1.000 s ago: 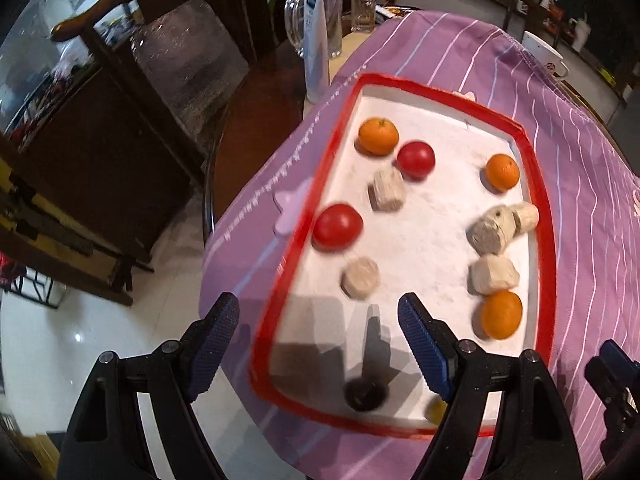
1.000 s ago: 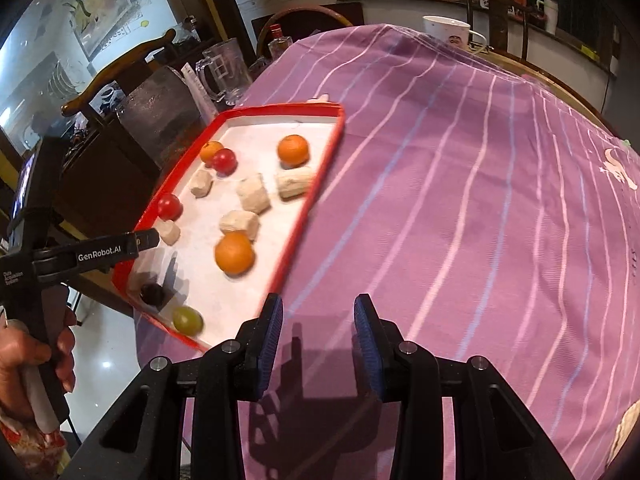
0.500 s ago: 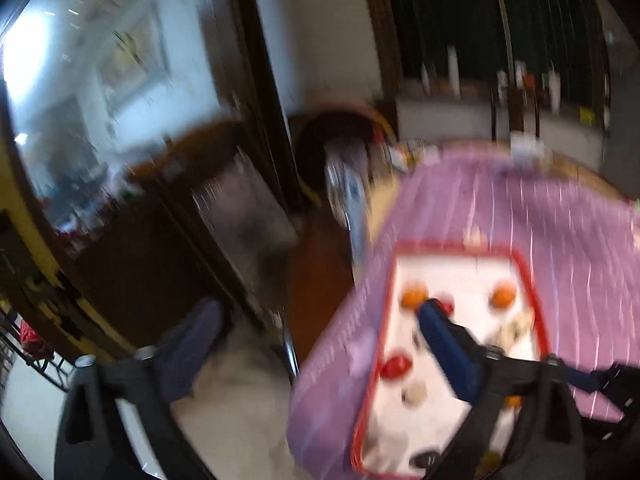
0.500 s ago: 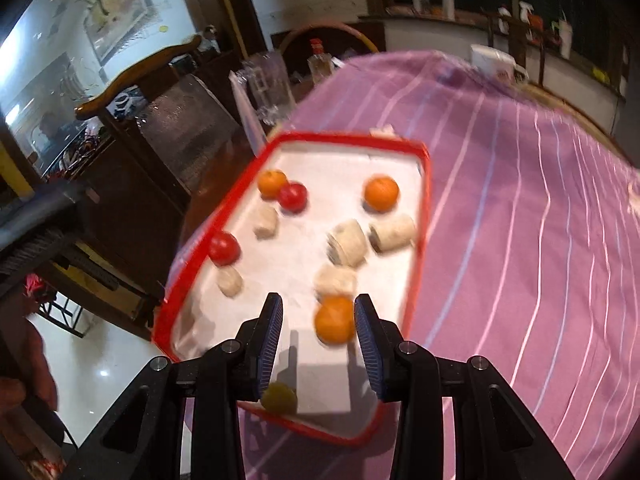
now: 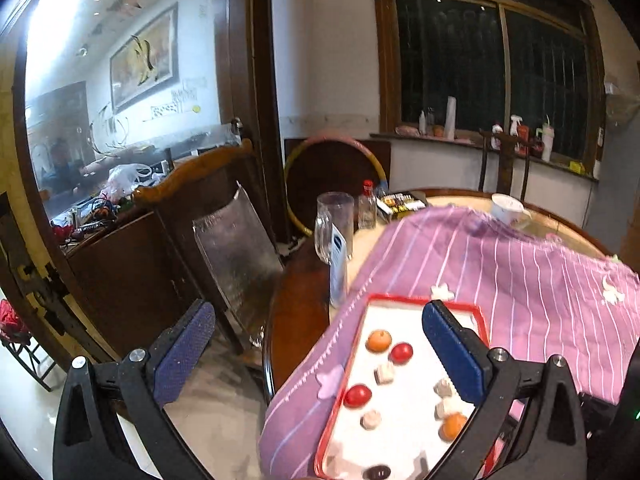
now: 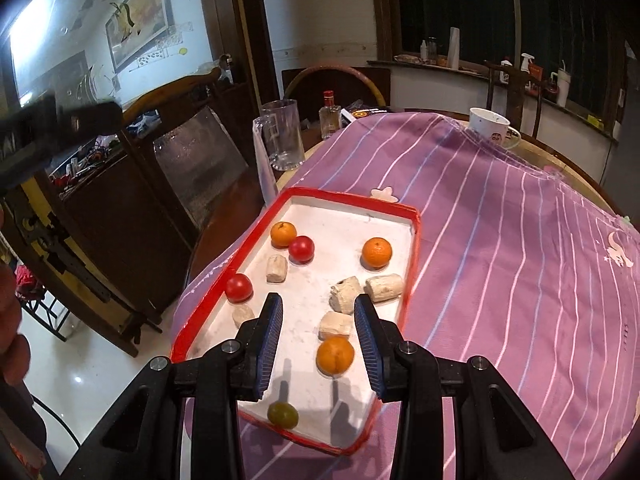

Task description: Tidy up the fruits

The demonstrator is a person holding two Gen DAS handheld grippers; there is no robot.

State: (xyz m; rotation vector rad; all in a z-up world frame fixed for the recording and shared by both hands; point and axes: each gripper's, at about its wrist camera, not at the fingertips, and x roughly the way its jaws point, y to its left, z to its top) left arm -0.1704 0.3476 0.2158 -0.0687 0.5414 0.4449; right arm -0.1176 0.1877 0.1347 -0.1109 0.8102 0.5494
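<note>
A red-rimmed white tray lies on the purple striped cloth. It holds three oranges, two red tomatoes, several pale root pieces and a green fruit. My right gripper is open and empty, low over the tray's near end, with the nearest orange between its fingers in the image. My left gripper is wide open and empty, raised above the tray's left side. The tray shows below it, with a dark fruit at its near end.
A glass mug, a small bottle and a white tube stand beyond the tray. A white cup sits at the far right. A wooden chair stands at the table's left edge.
My left gripper has lifted and tilted up, away from the tray. My right gripper has swung left from the bare cloth to over the tray's near end.
</note>
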